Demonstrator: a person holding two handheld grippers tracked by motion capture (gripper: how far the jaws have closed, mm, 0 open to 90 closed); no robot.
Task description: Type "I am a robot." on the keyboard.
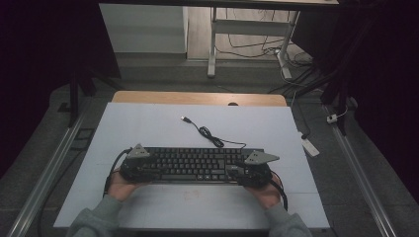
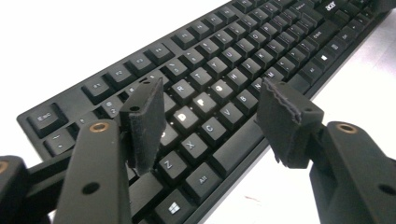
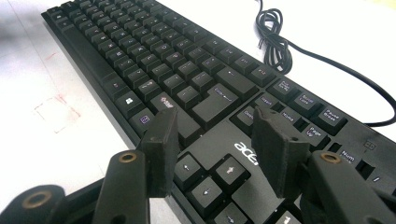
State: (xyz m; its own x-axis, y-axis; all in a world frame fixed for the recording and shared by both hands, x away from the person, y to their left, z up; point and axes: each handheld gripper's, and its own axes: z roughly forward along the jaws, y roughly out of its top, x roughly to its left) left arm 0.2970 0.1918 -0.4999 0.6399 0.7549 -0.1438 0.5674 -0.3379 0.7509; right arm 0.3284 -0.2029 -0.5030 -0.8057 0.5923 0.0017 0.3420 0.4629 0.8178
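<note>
High view: keyboard (image 1: 190, 164) lies near worktop's front edge, centred. Left gripper (image 2: 212, 119) over its left end, jaws parted, holding nothing. Right gripper (image 3: 217, 151) over arrow keys, half open, apparently empty. Keep pads level, clear of keys.

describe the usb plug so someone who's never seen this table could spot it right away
On the white table top, find the black keyboard. Its thin black cable runs from the back edge through a knot to the small metal usb plug, lying alone.
</note>
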